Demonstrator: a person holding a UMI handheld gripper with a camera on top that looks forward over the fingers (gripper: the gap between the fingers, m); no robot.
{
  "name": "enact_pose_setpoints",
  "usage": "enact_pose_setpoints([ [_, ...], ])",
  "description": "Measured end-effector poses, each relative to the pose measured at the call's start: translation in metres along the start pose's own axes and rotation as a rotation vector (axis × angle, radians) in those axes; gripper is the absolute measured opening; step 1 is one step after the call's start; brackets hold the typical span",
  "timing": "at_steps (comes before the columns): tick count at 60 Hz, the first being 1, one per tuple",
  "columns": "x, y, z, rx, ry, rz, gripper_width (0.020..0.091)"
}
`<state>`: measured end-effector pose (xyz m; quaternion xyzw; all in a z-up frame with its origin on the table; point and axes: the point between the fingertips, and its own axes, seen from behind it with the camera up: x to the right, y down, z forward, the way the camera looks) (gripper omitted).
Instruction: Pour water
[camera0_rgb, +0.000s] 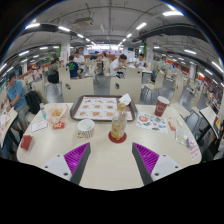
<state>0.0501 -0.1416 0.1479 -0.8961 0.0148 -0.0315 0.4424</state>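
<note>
A single wide-angle view rides on the tongs (110, 158), whose two purple-padded fingers (76, 155) show at its base. It looks forward and slightly down across the round pale worktop (110, 170), from close above it, into a large ceiling-lit hall beyond.

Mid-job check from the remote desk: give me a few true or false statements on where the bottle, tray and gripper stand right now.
1. The gripper is shut on the bottle. False: its fingers are open, and the bottle stands beyond them on the table.
2. The bottle stands upright. True.
3. A tray lies beyond the bottle. True.
4. The bottle stands inside the tray. False: it stands on the table just in front of the tray.
5. A small cup sits beside the bottle. True.
</note>
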Motion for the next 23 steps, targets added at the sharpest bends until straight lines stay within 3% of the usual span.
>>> enact_pose_setpoints([
  [23,-0.016,0.012,-0.048,-0.002,-0.012,0.003,0.0854],
])
